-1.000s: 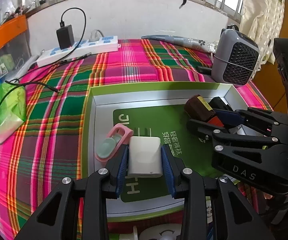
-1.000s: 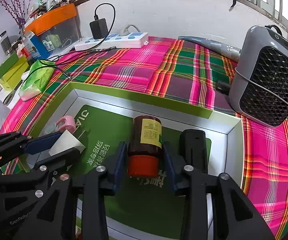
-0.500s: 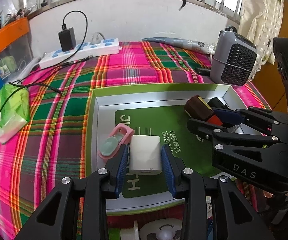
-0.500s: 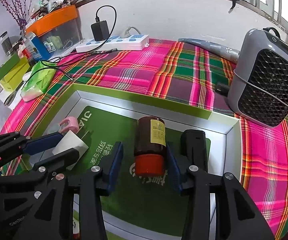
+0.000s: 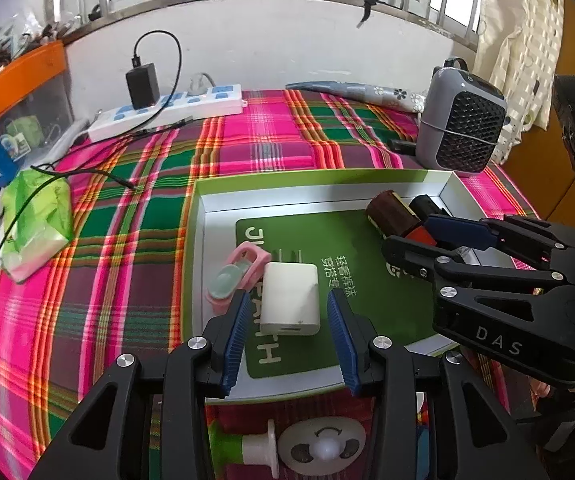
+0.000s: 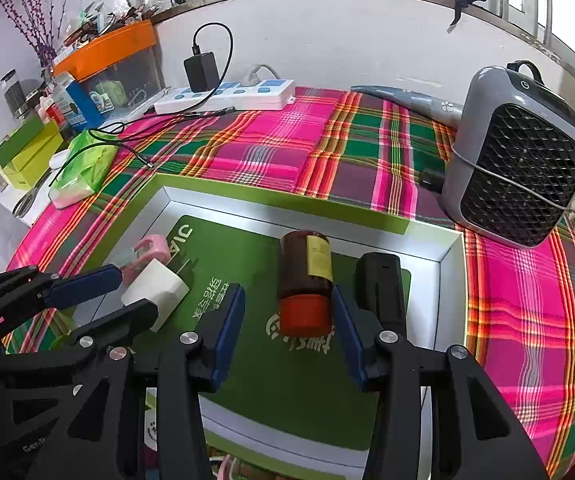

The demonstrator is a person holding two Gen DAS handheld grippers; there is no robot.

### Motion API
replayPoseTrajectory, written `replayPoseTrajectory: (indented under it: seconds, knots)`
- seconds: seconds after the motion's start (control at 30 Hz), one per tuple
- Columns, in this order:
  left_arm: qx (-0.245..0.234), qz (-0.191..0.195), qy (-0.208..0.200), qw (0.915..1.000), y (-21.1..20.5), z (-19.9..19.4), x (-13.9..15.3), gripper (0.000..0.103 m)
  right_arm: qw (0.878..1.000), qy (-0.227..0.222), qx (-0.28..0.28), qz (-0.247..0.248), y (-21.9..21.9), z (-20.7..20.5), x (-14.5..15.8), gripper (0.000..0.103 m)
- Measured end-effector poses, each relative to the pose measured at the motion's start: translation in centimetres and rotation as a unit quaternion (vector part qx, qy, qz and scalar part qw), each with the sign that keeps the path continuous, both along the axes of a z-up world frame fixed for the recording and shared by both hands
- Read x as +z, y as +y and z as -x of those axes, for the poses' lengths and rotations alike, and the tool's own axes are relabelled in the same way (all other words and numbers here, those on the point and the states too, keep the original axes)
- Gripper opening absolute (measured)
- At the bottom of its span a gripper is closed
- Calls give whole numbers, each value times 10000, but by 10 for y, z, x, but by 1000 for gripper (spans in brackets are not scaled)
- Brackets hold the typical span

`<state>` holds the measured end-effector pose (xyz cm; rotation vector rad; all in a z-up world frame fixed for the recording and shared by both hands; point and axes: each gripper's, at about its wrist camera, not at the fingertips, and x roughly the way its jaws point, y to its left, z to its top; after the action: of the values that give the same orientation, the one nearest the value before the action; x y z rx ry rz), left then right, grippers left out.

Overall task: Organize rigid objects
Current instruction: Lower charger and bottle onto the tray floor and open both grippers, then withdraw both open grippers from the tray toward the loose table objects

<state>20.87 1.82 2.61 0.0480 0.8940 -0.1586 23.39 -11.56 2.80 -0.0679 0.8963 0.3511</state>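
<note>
A shallow green-rimmed box [image 5: 307, 184] with a green insert lies on the plaid cloth. On its left side a white charger [image 5: 289, 298] lies flat beside a pink clip-like item [image 5: 233, 276]. My left gripper [image 5: 288, 296] straddles the charger, its jaws opening, with gaps on both sides. On the right side lies a brown bottle [image 6: 307, 276] with a red cap, and a black block [image 6: 379, 288] lies beside it. My right gripper [image 6: 287, 294] has its jaws opening around the bottle, with a clear gap at the left pad. The right wrist view also shows the charger [image 6: 155, 292] and left gripper [image 6: 137, 293].
A grey heater [image 6: 519, 164] stands right of the box. A white power strip [image 6: 223, 98] with a black adapter and loose cables sits at the back. A green tissue pack [image 5: 35, 220] lies left. A white toy fan [image 5: 319, 446] sits just before the box.
Both pairs of jaws have widened and let go: the charger and the bottle now lie loose in the box. Both grippers have drawn back slightly.
</note>
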Motion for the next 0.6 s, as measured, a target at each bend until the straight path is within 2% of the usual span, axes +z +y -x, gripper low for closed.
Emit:
replayPoseTrajectory:
  seconds: [0.6]
  knots:
    - [2, -62, -256, 9997, 4, 33, 17, 39, 9996, -158, -166, -170, -10, 32, 14, 47]
